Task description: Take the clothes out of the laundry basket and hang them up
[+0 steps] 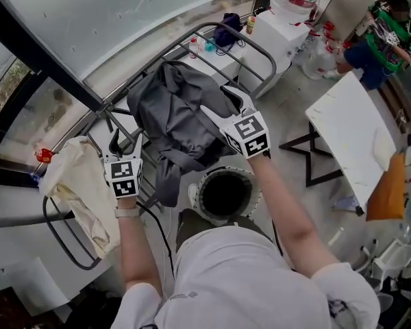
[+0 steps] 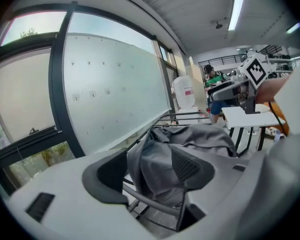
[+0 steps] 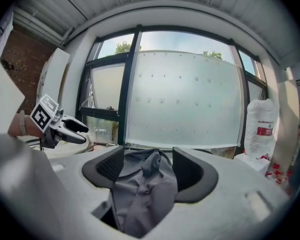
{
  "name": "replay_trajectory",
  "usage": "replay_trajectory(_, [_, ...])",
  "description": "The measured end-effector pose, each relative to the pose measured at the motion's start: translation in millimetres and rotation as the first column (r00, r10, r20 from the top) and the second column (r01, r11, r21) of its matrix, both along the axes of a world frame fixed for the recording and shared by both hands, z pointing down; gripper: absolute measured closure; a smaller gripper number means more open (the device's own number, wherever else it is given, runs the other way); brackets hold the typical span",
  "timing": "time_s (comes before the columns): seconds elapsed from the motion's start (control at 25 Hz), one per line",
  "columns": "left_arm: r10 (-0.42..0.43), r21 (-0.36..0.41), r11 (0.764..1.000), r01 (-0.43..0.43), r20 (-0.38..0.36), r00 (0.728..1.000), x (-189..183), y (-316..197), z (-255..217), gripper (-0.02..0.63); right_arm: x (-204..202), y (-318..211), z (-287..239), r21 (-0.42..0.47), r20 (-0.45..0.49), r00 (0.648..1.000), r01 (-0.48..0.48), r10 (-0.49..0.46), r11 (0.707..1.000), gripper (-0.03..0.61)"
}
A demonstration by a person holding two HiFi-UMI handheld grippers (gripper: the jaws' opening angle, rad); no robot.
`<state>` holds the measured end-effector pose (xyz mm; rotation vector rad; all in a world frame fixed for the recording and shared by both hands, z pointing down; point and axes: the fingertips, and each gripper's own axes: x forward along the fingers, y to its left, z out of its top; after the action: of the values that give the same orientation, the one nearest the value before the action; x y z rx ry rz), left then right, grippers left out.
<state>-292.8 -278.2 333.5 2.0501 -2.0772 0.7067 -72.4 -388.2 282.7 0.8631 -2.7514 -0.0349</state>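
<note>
Where the right gripper [image 3: 145, 173] pinches it, the grey garment [image 1: 178, 115] covers the rack [image 1: 255, 49].

My head camera looks steeply down past my arms onto the crumpled dark grey cloth garment [image 1: 178, 115]. Cameras on my left tool [image 1: 125, 142] and right tool [image 1: 219, 108] sit close behind the jaws, facing the frosted glass window panel [image 2: 110, 79]; all views share the garment.
</note>
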Motion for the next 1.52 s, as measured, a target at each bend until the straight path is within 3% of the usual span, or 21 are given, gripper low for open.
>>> replay_trajectory(0.32, [0.086, 0.145, 0.987, -0.073, -0.086, 0.993, 86.4, 73.0, -39.2, 0.350, 70.5, 90.0, -30.6, 0.061, 0.127, 0.992, 0.009, -0.017, 0.998, 0.281])
replay_trajectory(0.68, [0.226, 0.302, 0.940, -0.156, -0.214, 0.950, 166.7, 139.7, -66.5, 0.350, 127.3, 175.7, -31.2, 0.069, 0.186, 0.982, 0.014, -0.027, 0.997, 0.282])
replay_trajectory(1.12, [0.391, 0.344, 0.884, -0.315, -0.177, 0.904, 237.2, 174.1, -66.9, 0.350, 161.8, 238.3, -14.4, 0.059, 0.218, 0.976, -0.005, -0.008, 0.998, 0.302])
replay_trajectory(1.32, [0.420, 0.321, 0.882, -0.345, -0.200, 0.885, 235.8, 174.7, -57.3, 0.350, 164.0, 241.7, -3.5, 0.014, 0.238, 0.970, -0.053, 0.049, 0.998, 0.304])
replay_trajectory(1.52, [0.433, 0.309, 0.882, -0.355, -0.236, 0.870, 222.5, 171.5, -49.6, 0.350, 151.6, 247.2, 6.4, 0.029, 0.185, 0.981, -0.057, 0.050, 0.998, 0.304])
